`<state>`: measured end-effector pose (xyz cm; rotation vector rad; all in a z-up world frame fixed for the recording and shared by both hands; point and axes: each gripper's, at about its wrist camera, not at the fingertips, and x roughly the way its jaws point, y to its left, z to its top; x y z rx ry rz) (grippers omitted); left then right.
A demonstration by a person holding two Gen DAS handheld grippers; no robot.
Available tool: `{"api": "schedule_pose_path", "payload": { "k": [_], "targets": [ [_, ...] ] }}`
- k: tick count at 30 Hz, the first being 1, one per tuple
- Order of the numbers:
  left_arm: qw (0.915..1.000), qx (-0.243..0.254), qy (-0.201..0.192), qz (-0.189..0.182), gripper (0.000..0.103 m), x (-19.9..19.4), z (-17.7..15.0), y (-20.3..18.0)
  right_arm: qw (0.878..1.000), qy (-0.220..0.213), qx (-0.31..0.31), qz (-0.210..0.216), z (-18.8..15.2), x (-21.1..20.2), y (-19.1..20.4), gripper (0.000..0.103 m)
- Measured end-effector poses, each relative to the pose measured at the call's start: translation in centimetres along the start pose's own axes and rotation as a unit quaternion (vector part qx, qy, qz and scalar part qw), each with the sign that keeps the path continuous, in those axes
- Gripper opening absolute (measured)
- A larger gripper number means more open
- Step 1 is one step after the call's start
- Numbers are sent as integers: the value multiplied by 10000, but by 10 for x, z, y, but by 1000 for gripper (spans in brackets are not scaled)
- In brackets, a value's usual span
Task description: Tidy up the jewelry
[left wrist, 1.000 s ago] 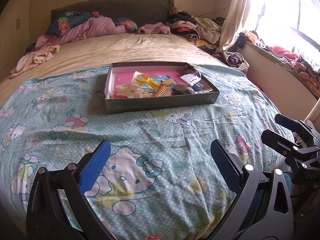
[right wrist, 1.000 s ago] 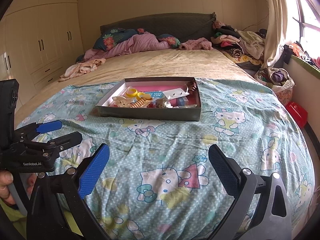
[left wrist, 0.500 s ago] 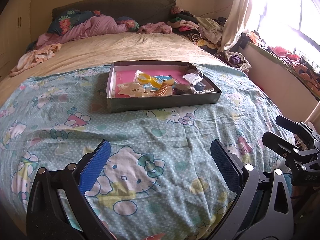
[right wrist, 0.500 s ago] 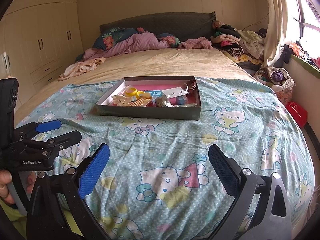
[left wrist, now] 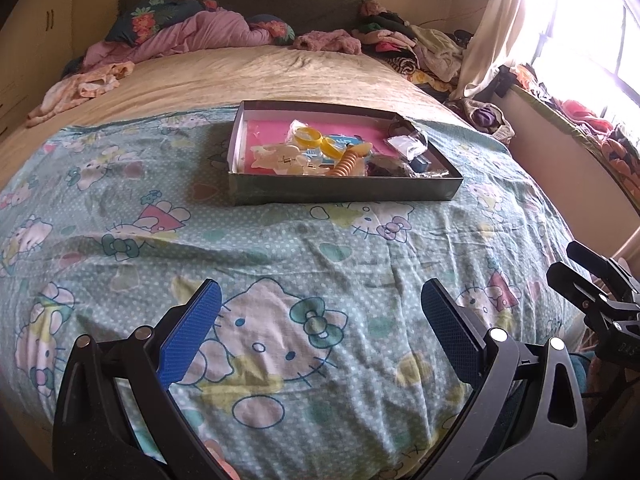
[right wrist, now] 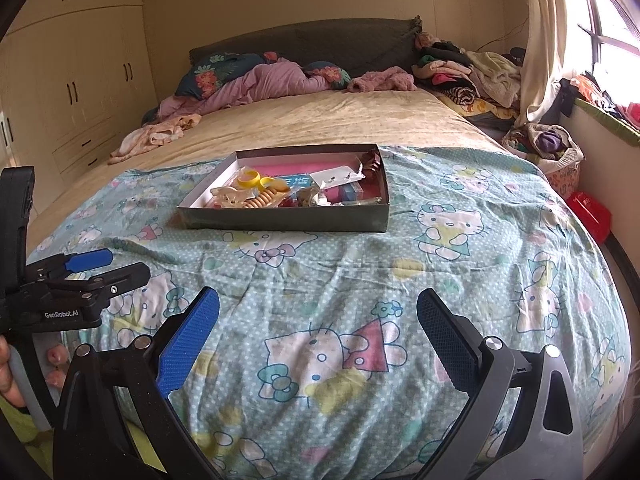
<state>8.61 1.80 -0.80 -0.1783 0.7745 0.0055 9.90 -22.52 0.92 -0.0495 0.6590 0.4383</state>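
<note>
Both the left gripper (left wrist: 318, 316) and right gripper (right wrist: 318, 316), spread empty, should approach the jewelry box (left wrist: 344, 191) on the bed slowly and squarely.

"GenRobot.AI" on left gripper (right wrist: 90, 268)

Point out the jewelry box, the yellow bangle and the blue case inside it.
jewelry box (left wrist: 344, 191): left wrist view, on its near outer wall.
yellow bangle (left wrist: 307, 135): left wrist view, on its rim.
blue case (left wrist: 421, 164): left wrist view, on its side.
</note>
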Motion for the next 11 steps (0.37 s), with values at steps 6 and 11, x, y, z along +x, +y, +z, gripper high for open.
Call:
{"api": "schedule_pose_path", "payload": {
  "k": [6, 11],
  "targets": [
    [9956, -603, -100, 714, 94, 18, 19, 63, 9991, 147, 199, -340, 9, 12, -35, 99],
    [9746, -1421, -149, 1725, 94, 48, 43, 163, 9887, 365, 591, -1332, 29, 56, -124, 98]
  ]
}}
